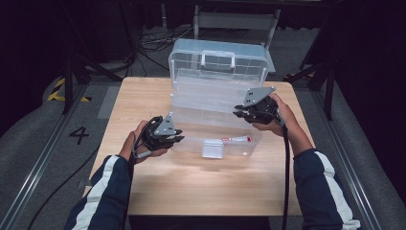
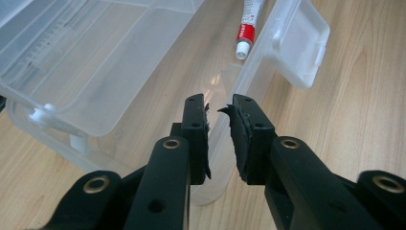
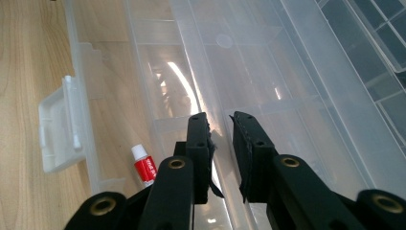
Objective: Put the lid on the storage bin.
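Left gripper (image 2: 219, 139) has its black fingers (image 2: 196, 139) nearly together, a narrow gap between them, right over the rim of the clear plastic storage box (image 2: 95, 72). A red-and-white tube (image 2: 246, 29) lies inside, white latch flap (image 2: 301, 45) hanging over the wooden desk (image 2: 364, 105).

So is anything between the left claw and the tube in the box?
Only the clear box wall, which runs between the jaws of the left claw. The tube lies on the floor inside, just past the wall and uncovered from above. The tray sits off to one side.
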`<action>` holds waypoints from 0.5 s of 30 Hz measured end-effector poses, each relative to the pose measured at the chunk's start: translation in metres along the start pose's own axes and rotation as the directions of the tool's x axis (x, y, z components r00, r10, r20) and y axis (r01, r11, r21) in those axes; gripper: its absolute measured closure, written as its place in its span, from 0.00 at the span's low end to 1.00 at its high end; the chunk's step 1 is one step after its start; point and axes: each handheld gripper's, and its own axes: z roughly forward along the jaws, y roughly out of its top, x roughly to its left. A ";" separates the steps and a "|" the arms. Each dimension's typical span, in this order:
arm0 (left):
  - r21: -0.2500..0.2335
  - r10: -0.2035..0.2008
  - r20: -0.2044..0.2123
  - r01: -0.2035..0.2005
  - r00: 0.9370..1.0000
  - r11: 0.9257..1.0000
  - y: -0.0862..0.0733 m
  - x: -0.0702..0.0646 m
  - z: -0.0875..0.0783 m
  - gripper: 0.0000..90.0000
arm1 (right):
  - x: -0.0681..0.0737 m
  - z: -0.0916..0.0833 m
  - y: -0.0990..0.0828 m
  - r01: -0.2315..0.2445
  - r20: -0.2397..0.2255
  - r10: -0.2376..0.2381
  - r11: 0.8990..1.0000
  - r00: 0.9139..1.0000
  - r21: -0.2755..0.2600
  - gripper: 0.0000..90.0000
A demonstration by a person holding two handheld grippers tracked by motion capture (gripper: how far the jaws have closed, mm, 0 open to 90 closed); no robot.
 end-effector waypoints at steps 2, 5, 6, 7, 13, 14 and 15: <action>0.003 -0.011 0.009 0.010 1.000 1.000 -0.003 0.002 0.002 0.85 | 0.001 0.000 0.000 -0.001 -0.002 0.001 1.000 1.000 0.000 0.86; 0.011 -0.003 0.013 0.003 1.000 1.000 -0.003 0.001 0.004 0.84 | 0.001 0.000 -0.001 0.001 -0.001 -0.001 1.000 1.000 0.000 0.86; 0.014 -0.003 0.014 0.002 1.000 1.000 -0.003 0.000 0.005 0.84 | 0.002 0.000 -0.001 0.002 -0.003 -0.002 1.000 1.000 -0.001 0.86; 0.012 0.000 0.017 0.000 1.000 1.000 -0.002 0.000 0.006 0.84 | 0.002 0.000 -0.001 0.002 -0.002 -0.002 1.000 1.000 -0.002 0.86; 0.023 0.002 0.009 -0.002 1.000 1.000 -0.002 0.000 0.008 0.84 | 0.005 0.000 -0.002 -0.006 0.002 0.006 1.000 1.000 -0.007 0.86; 0.025 0.003 0.003 -0.003 1.000 1.000 -0.002 -0.001 0.009 0.84 | 0.005 0.000 -0.003 -0.005 0.002 0.005 1.000 1.000 -0.007 0.86; 0.026 0.002 -0.005 -0.002 1.000 1.000 -0.002 -0.001 0.010 0.84 | 0.005 0.000 -0.003 -0.008 0.003 0.008 1.000 1.000 -0.008 0.86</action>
